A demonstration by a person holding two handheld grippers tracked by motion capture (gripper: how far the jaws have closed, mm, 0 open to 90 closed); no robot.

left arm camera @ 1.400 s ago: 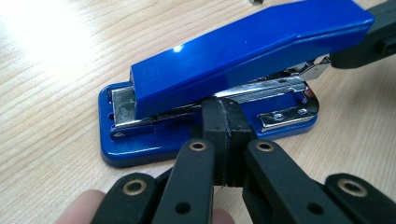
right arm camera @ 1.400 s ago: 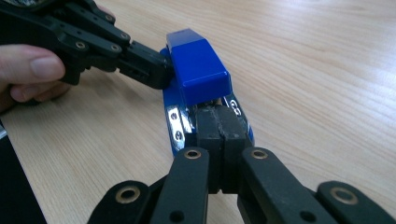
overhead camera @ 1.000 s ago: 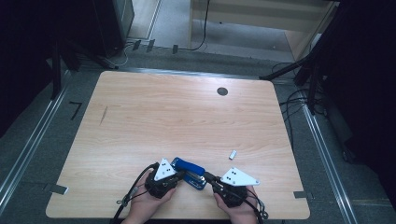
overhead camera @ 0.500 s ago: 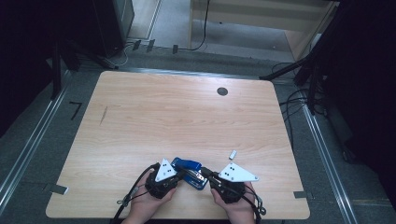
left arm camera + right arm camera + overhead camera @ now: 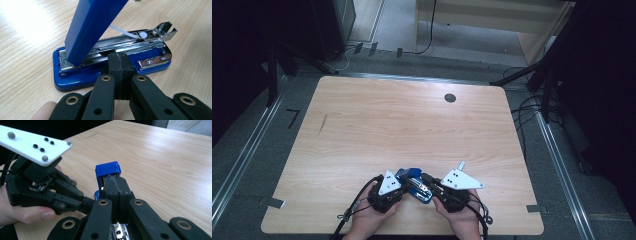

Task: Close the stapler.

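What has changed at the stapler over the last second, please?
Little: the right tool and its hand edged slightly left toward the stapler. The left tool stayed at the stapler's side, the blue lid stayed raised, and the small white piece kept its place.

Both tongs are black, with linked arms pinned by brass-ringed rivets. The left tongs (image 5: 404, 189) and right tongs (image 5: 428, 186) each carry a pale three-cornered plate with dark dots and trail black cables.

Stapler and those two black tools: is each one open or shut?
Stapler: open, blue lid tilted up, metal staple track bare, base flat on the table.
Left tool: jaws closed together, against the stapler's side.
Right tool: jaws closed together, at the lid's end.
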